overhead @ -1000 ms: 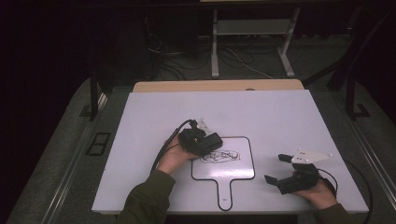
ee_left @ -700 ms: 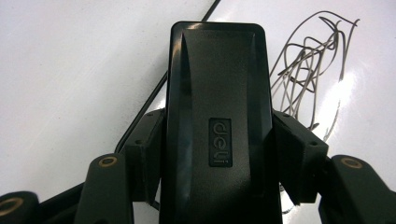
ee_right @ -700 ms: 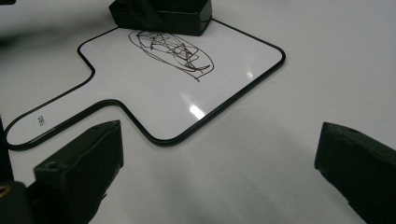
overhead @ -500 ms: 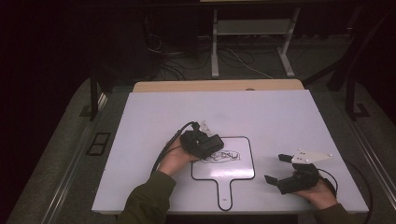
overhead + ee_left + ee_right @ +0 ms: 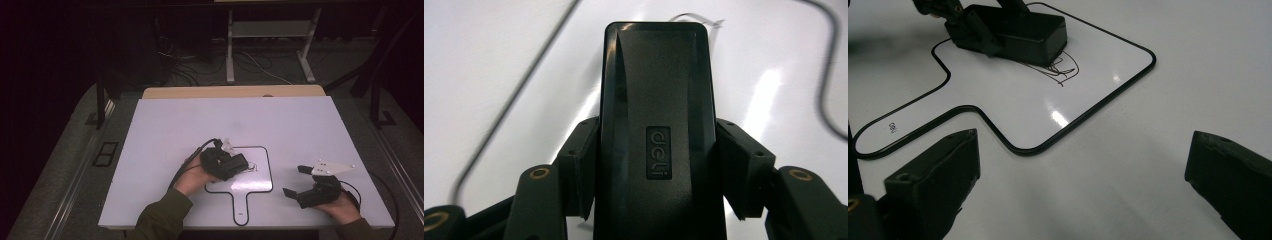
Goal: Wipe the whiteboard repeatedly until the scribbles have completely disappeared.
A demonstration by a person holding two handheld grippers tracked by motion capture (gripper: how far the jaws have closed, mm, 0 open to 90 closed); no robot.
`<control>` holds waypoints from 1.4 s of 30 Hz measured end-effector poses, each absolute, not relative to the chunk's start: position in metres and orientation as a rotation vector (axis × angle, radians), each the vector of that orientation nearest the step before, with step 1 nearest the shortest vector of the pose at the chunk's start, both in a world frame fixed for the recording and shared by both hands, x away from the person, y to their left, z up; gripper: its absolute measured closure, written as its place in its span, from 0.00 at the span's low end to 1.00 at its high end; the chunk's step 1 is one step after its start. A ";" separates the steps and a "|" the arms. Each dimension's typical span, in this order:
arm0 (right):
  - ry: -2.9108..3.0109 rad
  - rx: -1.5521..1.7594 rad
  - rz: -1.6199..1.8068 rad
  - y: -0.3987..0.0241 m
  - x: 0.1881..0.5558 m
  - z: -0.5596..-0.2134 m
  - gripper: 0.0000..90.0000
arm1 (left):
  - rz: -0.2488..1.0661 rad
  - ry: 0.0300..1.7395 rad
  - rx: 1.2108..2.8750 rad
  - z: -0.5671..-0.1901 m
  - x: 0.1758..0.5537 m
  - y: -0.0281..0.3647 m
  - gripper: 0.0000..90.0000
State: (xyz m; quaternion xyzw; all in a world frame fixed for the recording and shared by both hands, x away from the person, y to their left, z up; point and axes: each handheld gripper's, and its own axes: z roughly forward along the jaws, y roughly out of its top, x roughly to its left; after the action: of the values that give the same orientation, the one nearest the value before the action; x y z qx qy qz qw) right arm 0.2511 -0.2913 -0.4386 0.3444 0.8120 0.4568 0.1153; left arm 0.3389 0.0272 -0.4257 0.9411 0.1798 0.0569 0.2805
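Your left gripper (image 5: 239, 163) is clamped on a black eraser block (image 5: 656, 135), both pads pressed against its long sides. The block lies on the small handled whiteboard (image 5: 260, 181), over the left part of the black scribble (image 5: 1063, 67) drawn there. The whiteboard lies flat on the white table (image 5: 300, 125), handle pointing toward you. Your right gripper (image 5: 295, 181) sits just right of the whiteboard, jaws spread wide, nothing between them. In the right gripper view the eraser covers part of the drawing.
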 end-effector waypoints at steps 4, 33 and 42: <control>2.380 1.009 1.337 -0.291 0.251 -0.439 0.00 | 0.154 0.433 2.535 -0.425 0.332 0.017 0.44; 2.379 1.009 1.336 -0.292 0.251 -0.439 0.00 | 0.230 0.638 2.509 -0.425 0.366 0.062 0.44; 2.385 1.011 1.332 -0.291 0.251 -0.439 0.00 | 0.212 0.559 2.532 -0.424 0.339 0.054 0.44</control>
State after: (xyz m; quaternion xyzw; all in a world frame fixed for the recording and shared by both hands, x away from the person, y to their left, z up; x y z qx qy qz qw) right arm 0.2508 -0.2912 -0.4386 0.3448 0.8134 0.4544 0.1141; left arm 0.3392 0.0537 -0.4244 0.9379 0.2071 0.0785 0.2669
